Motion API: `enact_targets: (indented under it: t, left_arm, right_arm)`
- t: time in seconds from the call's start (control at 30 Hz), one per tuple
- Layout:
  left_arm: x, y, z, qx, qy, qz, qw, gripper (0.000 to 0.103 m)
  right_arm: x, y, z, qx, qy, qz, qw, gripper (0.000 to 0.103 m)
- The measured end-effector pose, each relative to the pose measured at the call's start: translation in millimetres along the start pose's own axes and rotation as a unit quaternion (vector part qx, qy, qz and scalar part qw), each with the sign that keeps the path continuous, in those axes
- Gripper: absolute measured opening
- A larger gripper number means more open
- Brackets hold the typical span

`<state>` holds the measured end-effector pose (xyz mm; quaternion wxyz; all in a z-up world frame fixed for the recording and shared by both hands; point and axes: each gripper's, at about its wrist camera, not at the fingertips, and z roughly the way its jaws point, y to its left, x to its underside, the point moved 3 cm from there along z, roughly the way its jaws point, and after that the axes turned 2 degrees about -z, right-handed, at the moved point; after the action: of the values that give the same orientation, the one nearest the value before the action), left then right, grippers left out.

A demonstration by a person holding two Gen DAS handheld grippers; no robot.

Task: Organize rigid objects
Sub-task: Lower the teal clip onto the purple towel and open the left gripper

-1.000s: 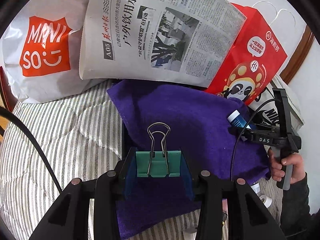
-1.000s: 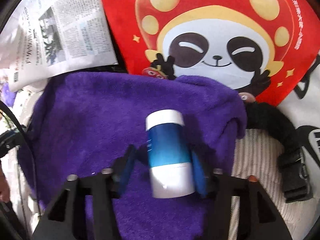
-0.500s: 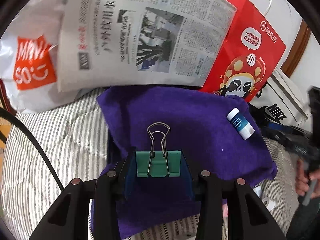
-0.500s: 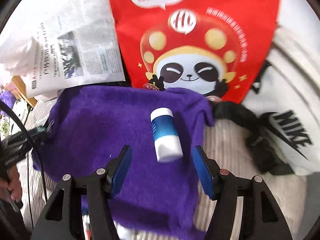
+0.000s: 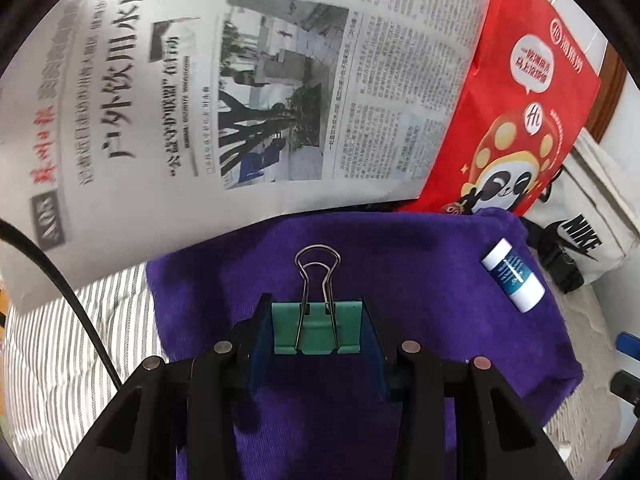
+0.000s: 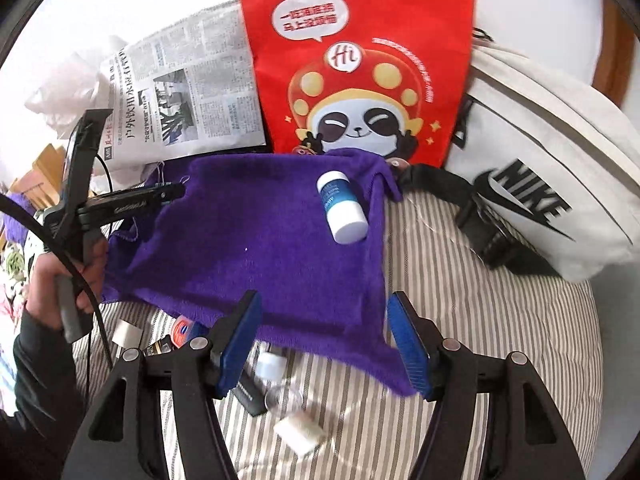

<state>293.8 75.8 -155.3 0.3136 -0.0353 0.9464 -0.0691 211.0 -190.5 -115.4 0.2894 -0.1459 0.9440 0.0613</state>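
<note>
Between the blue pads of the left gripper [image 5: 318, 330] sits a green binder clip [image 5: 316, 328], clamped by its sides with its wire handles pointing away from the camera, above a purple towel [image 5: 420, 280]. Near the towel's far right corner lies a blue and white bottle [image 5: 513, 281] on its side, apart from both grippers. Beyond the towel a newspaper [image 5: 240, 92] leans up, with a red panda bag [image 5: 524, 120] to its right and a white Nike bag [image 5: 592, 240] further right; striped bedding [image 5: 60, 360] shows on the left. The right gripper [image 6: 326, 342] hangs over the towel's near edge with its jaws standing apart and nothing between them; the bottle [image 6: 341, 208] lies well ahead of it. From this side the left gripper [image 6: 132, 202] shows at the towel's left edge, gripped by a hand [image 6: 60, 280] in a dark sleeve. Under the right gripper, on the bedding, lie several small items, among them a white block [image 6: 300, 432] and a small white cap [image 6: 270, 364].
</note>
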Motion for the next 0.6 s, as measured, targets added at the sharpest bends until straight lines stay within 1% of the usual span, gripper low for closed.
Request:
enact_targets:
  t: [0.07, 0.17, 0.27, 0.37, 0.43, 0.5, 0.6]
  left_arm:
    - [-1.7, 0.0, 2.3, -0.011, 0.004, 0.005, 0.9999, 0.039]
    - [0.4, 4.5, 9.4, -0.001, 0.016, -0.009, 0.9998, 0.039]
    - [4.6, 5.8, 16.7, -0.014, 0.028, -0.009, 0.9995, 0.039]
    - [6.6, 4.1, 20.2, -0.015, 0.035, -0.005, 0.9993, 0.039]
    - [9.1, 3.2, 24.3, -0.023, 0.043, -0.005, 0.9988, 0.039]
    - [8.0, 3.2, 25.6, -0.024, 0.046, -0.005, 0.9986, 0.039]
    - [8.4, 2.7, 27.7, -0.028, 0.049, -0.005, 0.9984, 0.039]
  right_arm:
    - [5.2, -2.2, -1.7, 0.003, 0.001, 0.014, 1.0, 0.065]
    - [15.1, -8.1, 0.0, 0.002, 0.008, 0.044, 0.999, 0.065]
    - [23.0, -12.5, 3.7, -0.009, 0.016, 0.066, 0.998, 0.065]
    - [27.0, -15.1, 4.6, -0.016, 0.018, 0.071, 0.997, 0.065]
    - [28.6, -17.6, 5.1, -0.01, 0.018, 0.074, 0.997, 0.065]
    - [31.2, -19.9, 6.5, -0.009, 0.017, 0.08, 0.997, 0.065]
    - [37.8, -22.2, 8.4, -0.017, 0.02, 0.099, 0.995, 0.065]
